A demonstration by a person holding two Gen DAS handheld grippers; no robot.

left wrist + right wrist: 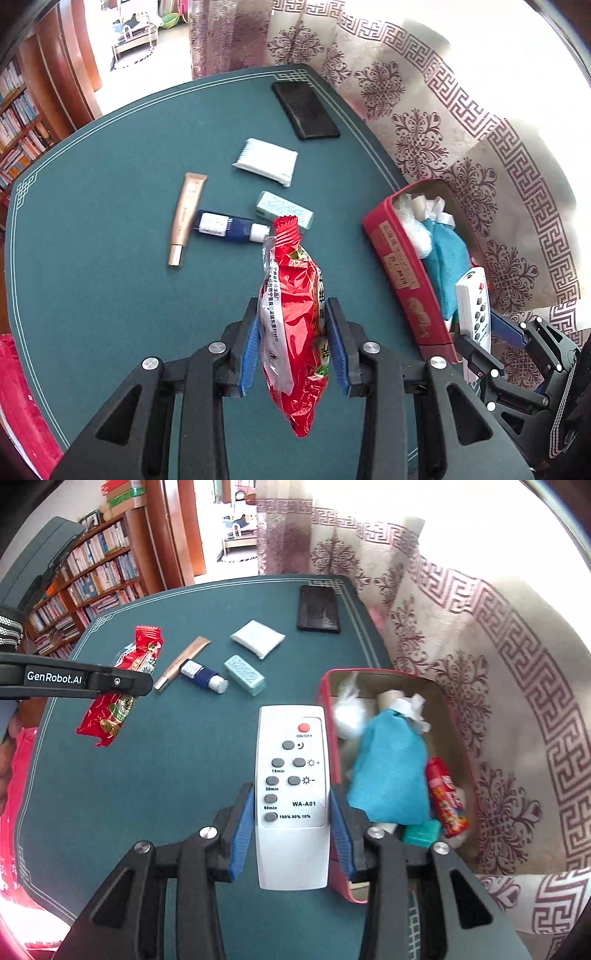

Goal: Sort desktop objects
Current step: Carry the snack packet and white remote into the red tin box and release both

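My left gripper (291, 314) is shut on a red snack packet (295, 317) and holds it above the green table (92, 258); the packet also shows in the right wrist view (118, 694). My right gripper (291, 797) is shut on a white remote control (291, 794) held next to the left wall of a red box (328, 716). The box (399, 280) holds a blue cloth bag (388, 768), white tissue and small packets. The remote (474, 306) shows in the left wrist view at the box's near end.
On the table lie a gold tube (184, 218), a navy tube (225, 226), a pale green box (284, 213), a white tissue pack (266, 160) and a black wallet (304, 109). A patterned curtain (480, 147) hangs on the right. Bookshelves (92, 576) stand far left.
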